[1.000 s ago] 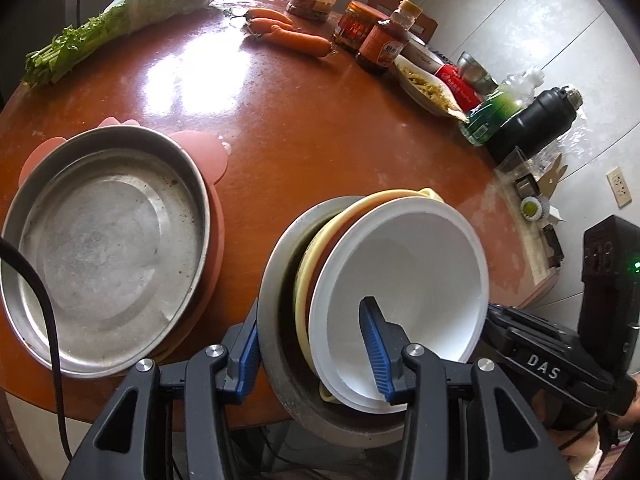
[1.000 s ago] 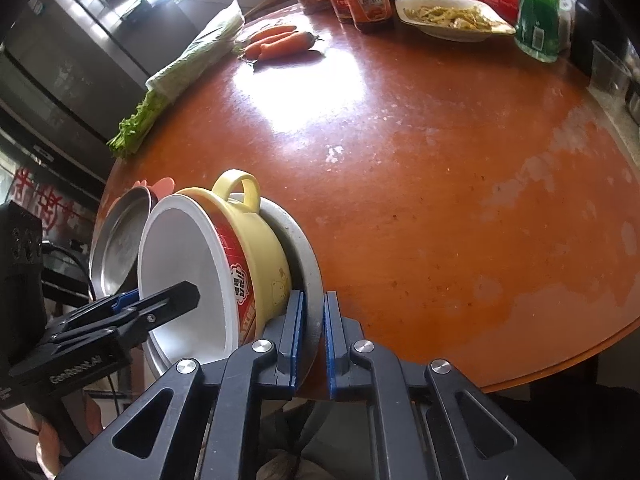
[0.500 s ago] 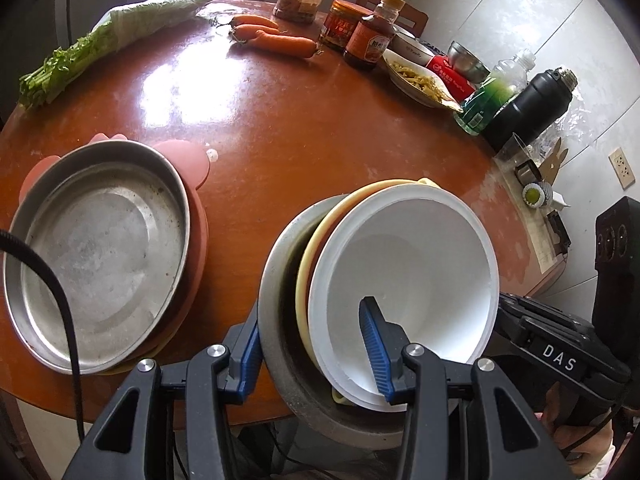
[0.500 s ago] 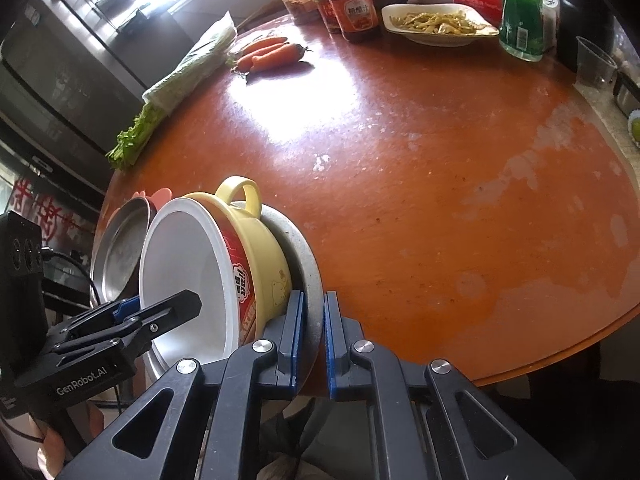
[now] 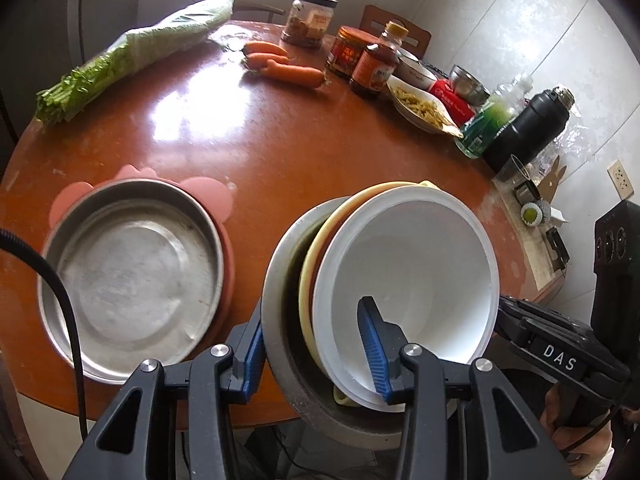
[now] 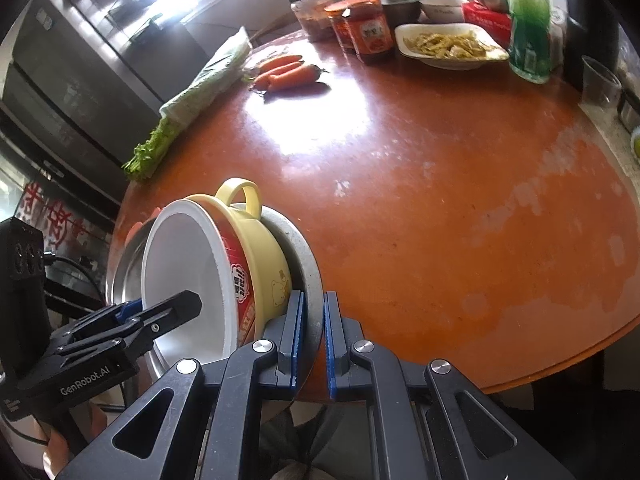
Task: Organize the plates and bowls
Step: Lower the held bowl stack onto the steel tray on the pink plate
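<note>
Table: round red-brown table (image 6: 460, 208), glossy, strong window glare mid-surface; pale worn patches toward the right edge.
Room: tiled wall on the right with an outlet; dark cabinet or appliance on the far left in the right wrist view.
Resting pan: empty steel pan (image 5: 132, 276) flat on a pink mat (image 5: 80, 200), near left of the table.
Held stack: steel plate (image 5: 280, 304) carrying a yellow handled bowl (image 6: 264, 260) with a white bowl (image 5: 416, 272) nested inside; whole stack tilted steeply, off the table at the near edge, just right of the resting pan.
Left gripper (image 5: 316, 344): fingers spread wide, one outside the plate, one inside the white bowl, clamped across all three rims.
Right gripper (image 6: 312, 340): fingers nearly together, pinching the plate rim only.
Far clutter: bagged celery (image 5: 132, 52), carrots (image 5: 284, 68), jars and sauce bottle (image 5: 374, 66), dish of food (image 6: 452, 46), green bottle (image 6: 528, 28), black flask (image 5: 528, 132).
Risk 1: at this tilt the nested bowls could slide out of the plate; cause would be loosening the left grip before levelling.
Risk 2: plate rim is thin smooth metal; the right pinch may slip under the stack's weight.
Risk 3: lowering onto the resting pan off-centre could clip its rim and shove it on the mat.
</note>
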The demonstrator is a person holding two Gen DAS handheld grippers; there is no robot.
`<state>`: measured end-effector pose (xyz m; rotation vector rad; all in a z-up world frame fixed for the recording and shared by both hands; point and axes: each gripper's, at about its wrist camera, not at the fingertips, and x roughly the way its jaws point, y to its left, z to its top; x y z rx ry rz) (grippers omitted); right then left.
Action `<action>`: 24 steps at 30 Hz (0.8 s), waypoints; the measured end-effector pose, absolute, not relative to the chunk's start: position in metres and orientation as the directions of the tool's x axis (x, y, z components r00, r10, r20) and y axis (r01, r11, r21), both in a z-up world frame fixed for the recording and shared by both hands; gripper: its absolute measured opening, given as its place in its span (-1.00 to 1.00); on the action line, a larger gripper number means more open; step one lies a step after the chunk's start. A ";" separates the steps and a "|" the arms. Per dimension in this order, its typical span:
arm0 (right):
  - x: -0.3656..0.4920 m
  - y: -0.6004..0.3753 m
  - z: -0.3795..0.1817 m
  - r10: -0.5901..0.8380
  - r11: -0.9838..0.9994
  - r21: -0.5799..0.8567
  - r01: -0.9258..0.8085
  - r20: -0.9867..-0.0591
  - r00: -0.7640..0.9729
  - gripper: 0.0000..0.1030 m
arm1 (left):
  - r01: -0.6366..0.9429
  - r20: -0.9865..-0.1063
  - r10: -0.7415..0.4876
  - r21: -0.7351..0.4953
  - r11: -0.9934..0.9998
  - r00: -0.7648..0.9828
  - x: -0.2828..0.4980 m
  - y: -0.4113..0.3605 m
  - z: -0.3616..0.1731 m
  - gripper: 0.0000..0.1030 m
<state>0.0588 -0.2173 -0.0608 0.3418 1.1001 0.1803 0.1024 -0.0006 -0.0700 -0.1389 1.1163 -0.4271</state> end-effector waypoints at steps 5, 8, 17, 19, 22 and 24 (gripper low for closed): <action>0.069 -0.204 -0.053 0.323 0.934 0.357 -0.009 -0.834 0.447 -0.82 | 0.227 -0.829 -0.403 -0.338 0.914 0.389 0.107 0.018 -0.062 -0.15; 0.076 -0.193 -0.048 0.332 0.934 0.356 -0.034 -0.830 0.448 -0.82 | 0.210 -0.826 -0.391 -0.332 0.920 0.406 0.110 0.028 -0.056 -0.15; 0.098 -0.152 -0.029 0.356 0.933 0.341 -0.118 -0.817 0.454 -0.81 | 0.149 -0.813 -0.345 -0.312 0.938 0.469 0.116 0.067 -0.036 -0.15; 0.101 -0.144 -0.029 0.360 0.932 0.336 -0.134 -0.817 0.451 -0.81 | 0.134 -0.812 -0.336 -0.311 0.941 0.476 0.117 0.077 -0.035 -0.15; 0.108 -0.128 -0.029 0.367 0.930 0.333 -0.155 -0.820 0.440 -0.81 | 0.112 -0.818 -0.312 -0.296 0.949 0.484 0.118 0.088 -0.034 -0.15; 0.111 -0.117 -0.030 0.371 0.929 0.332 -0.166 -0.821 0.435 -0.81 | 0.099 -0.821 -0.298 -0.288 0.953 0.487 0.119 0.096 -0.036 -0.15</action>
